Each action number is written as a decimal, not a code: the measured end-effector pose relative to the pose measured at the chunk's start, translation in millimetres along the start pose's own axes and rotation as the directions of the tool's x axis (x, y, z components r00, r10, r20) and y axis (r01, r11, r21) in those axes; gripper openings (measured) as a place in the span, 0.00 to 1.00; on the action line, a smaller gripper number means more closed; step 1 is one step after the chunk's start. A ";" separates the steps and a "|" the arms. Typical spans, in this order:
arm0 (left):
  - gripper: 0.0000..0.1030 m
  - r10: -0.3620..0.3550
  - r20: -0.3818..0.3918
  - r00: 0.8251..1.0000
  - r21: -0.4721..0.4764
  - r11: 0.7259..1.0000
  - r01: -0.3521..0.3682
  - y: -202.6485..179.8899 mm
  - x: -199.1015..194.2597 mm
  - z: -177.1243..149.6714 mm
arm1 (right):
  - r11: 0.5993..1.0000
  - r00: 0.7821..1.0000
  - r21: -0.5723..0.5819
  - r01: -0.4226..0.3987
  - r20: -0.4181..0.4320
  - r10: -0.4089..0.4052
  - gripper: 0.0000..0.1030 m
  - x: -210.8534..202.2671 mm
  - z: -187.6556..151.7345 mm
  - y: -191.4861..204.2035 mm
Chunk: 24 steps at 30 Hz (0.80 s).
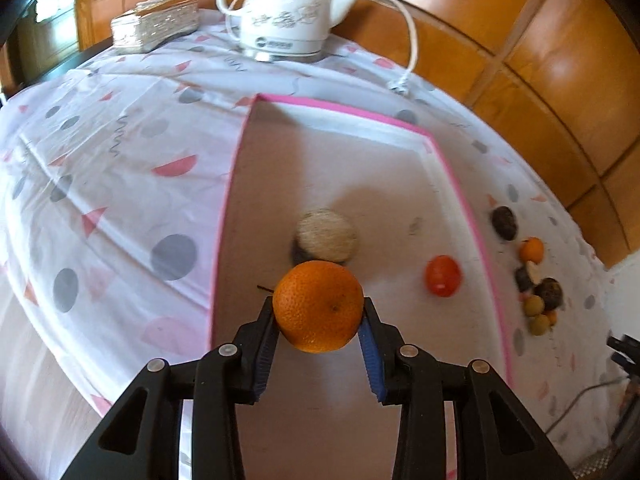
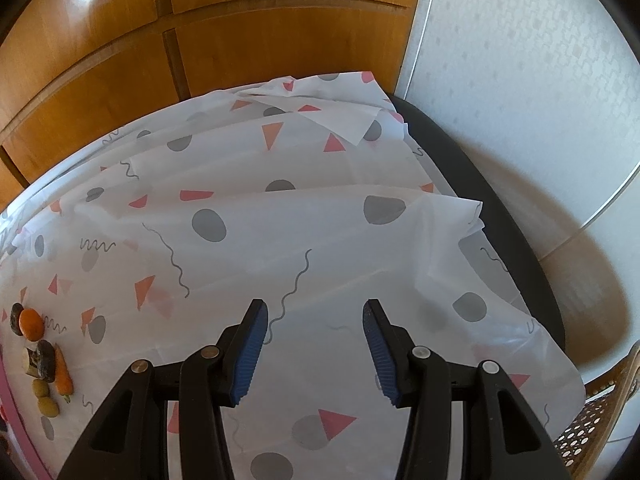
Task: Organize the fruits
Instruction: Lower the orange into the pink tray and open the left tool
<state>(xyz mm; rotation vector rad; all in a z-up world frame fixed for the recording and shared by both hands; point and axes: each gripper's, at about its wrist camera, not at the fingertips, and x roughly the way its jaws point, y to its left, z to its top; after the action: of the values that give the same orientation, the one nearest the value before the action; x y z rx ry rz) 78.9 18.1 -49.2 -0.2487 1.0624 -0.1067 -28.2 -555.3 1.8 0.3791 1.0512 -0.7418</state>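
My left claw [image 1: 319, 309] is clamped on an orange [image 1: 319, 306], held over the pink-rimmed tray [image 1: 456, 184], near side; a red fruit [image 1: 443, 275] and a pale round one [image 1: 327, 235] lie inside. Right claw [image 2: 315, 320] is wide open with nothing in it, above the patterned tablecloth [image 2: 320, 216]. Remaining fruit pile [image 2: 42, 354] sits on the table beside the tray. Kettle [image 1: 280, 12] logo is too blurred to read
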 end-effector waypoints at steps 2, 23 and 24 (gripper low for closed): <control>0.40 0.002 0.004 1.000 0.000 1.000 -0.002 2.6 0.3 -1.3 | 1.000 1.000 -0.001 0.004 -0.002 -0.004 0.49 0.4 -0.3 0.1; 0.64 0.109 0.200 0.974 -0.017 0.994 -0.107 14.9 -46.0 -6.5 | 0.999 1.000 -0.030 -0.018 0.017 0.019 0.49 -5.0 -3.6 7.7; 0.64 0.113 0.193 0.975 -0.022 0.994 -0.111 16.8 -44.5 -7.2 | 0.999 0.999 -0.038 -0.026 0.022 0.027 0.49 -6.1 -3.9 9.9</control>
<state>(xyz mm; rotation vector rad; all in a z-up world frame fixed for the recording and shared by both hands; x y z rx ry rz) 50.6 42.4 -19.0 -0.2041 0.8803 0.0244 -25.5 -543.8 4.8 0.3512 1.0361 -0.7001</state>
